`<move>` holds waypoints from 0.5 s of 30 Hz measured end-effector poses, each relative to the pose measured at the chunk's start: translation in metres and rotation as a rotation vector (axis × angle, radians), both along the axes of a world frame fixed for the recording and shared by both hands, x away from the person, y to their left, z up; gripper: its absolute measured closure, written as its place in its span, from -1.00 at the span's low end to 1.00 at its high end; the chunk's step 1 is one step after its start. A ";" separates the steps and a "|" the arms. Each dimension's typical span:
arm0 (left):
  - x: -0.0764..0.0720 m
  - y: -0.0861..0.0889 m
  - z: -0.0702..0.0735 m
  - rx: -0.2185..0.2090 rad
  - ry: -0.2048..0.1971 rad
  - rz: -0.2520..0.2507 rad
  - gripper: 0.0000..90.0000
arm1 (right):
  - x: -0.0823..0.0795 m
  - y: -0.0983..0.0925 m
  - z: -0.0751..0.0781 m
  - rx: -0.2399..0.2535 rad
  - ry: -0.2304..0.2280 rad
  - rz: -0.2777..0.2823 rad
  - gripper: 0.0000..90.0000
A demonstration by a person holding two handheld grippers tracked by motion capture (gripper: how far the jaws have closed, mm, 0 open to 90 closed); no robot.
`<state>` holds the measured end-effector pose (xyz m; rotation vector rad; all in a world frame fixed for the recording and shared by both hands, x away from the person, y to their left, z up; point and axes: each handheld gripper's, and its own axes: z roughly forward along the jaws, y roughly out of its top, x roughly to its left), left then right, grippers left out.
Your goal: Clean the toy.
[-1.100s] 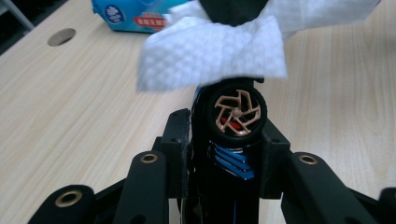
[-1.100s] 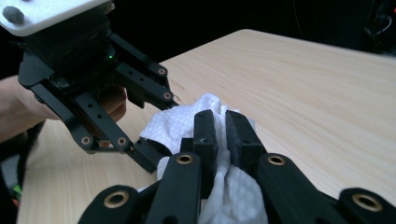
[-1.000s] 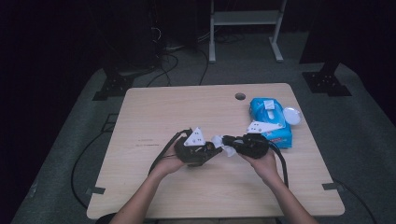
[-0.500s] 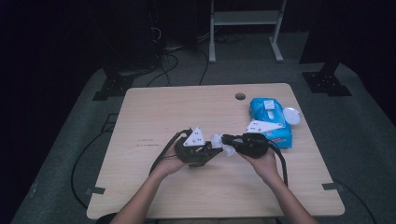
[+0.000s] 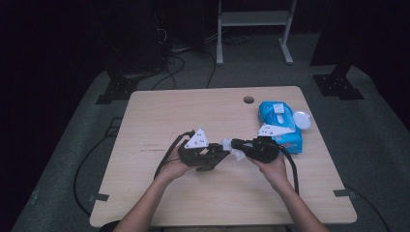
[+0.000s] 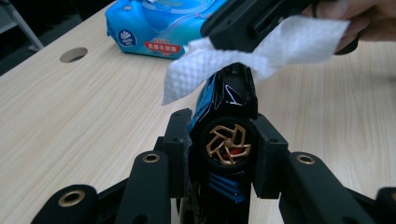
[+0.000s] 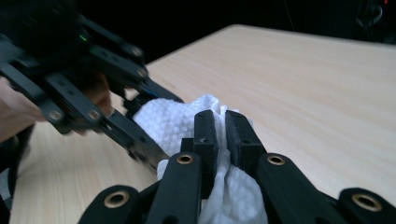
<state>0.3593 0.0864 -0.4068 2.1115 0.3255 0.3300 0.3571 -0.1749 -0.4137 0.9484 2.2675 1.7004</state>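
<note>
My left gripper [image 5: 218, 154] is shut on a black and blue toy car [image 6: 231, 93] with a gold-spoked wheel, clamped between the pads [image 6: 268, 140] just above the table. From the right, my right gripper [image 5: 238, 144] is shut on a white wet wipe [image 6: 285, 44]. The wipe lies against the far end of the car. In the right gripper view the wipe [image 7: 170, 119] bunches between my closed jaws [image 7: 223, 135], with the left gripper's fingers [image 7: 116, 126] close on the left. Both grippers meet at the middle of the wooden table [image 5: 193, 116].
A blue pack of wet wipes [image 5: 280, 123] lies at the table's right side, just behind my right gripper, with a white round lid [image 5: 301, 120] beside it. A cable hole [image 5: 248, 100] sits near the far edge. Cables trail from both grippers toward the front edge.
</note>
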 end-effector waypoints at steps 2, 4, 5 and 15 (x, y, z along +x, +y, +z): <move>0.001 -0.001 -0.002 0.001 0.000 -0.001 0.43 | 0.001 0.000 -0.005 -0.029 0.012 -0.008 0.83; 0.001 -0.003 -0.003 0.000 0.002 -0.003 0.43 | 0.001 0.001 -0.006 -0.021 0.015 -0.004 0.83; 0.001 -0.003 -0.003 -0.001 0.000 -0.005 0.43 | 0.001 0.002 -0.005 -0.016 0.012 0.001 0.83; 0.004 -0.013 -0.009 0.037 0.009 -0.002 0.43 | 0.008 -0.003 -0.031 -0.037 0.095 -0.030 0.83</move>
